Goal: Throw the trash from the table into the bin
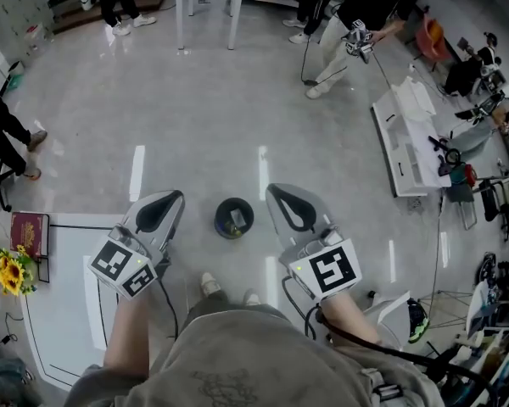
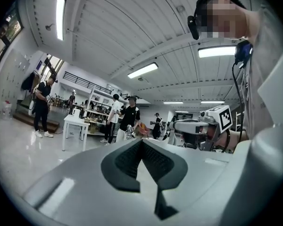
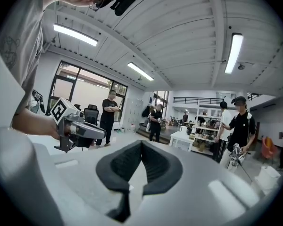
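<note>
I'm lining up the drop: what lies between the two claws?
In the head view, the round black bin stands on the floor between the left claw and the right claw, both shut and empty.

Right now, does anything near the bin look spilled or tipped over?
Nothing stands out. The bin stands upright on the floor, something lies inside it, and no trash shows on the floor around it.
</note>
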A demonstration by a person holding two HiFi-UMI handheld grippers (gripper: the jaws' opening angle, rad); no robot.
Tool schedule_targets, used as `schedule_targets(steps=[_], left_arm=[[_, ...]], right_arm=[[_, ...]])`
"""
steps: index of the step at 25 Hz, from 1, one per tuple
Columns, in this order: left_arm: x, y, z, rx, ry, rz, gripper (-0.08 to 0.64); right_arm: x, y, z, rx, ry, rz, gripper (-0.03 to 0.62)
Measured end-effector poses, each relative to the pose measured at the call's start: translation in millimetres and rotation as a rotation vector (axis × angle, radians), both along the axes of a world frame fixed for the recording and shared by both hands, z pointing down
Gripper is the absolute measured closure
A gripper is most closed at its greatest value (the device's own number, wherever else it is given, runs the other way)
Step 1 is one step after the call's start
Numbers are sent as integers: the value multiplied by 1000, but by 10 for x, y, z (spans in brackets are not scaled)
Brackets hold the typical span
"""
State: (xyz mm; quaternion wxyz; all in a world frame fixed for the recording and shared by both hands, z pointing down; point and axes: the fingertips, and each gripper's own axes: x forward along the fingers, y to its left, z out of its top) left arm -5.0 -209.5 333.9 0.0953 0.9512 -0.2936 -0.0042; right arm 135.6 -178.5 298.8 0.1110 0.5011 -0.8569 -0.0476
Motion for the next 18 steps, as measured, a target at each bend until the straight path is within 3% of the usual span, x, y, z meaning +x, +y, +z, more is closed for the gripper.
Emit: schedule_targets(steps=[18], left_arm=[[934,917,-68,35,-68,-66,561]], right_arm=[[1219,784,-31,34,-87,-23,591]])
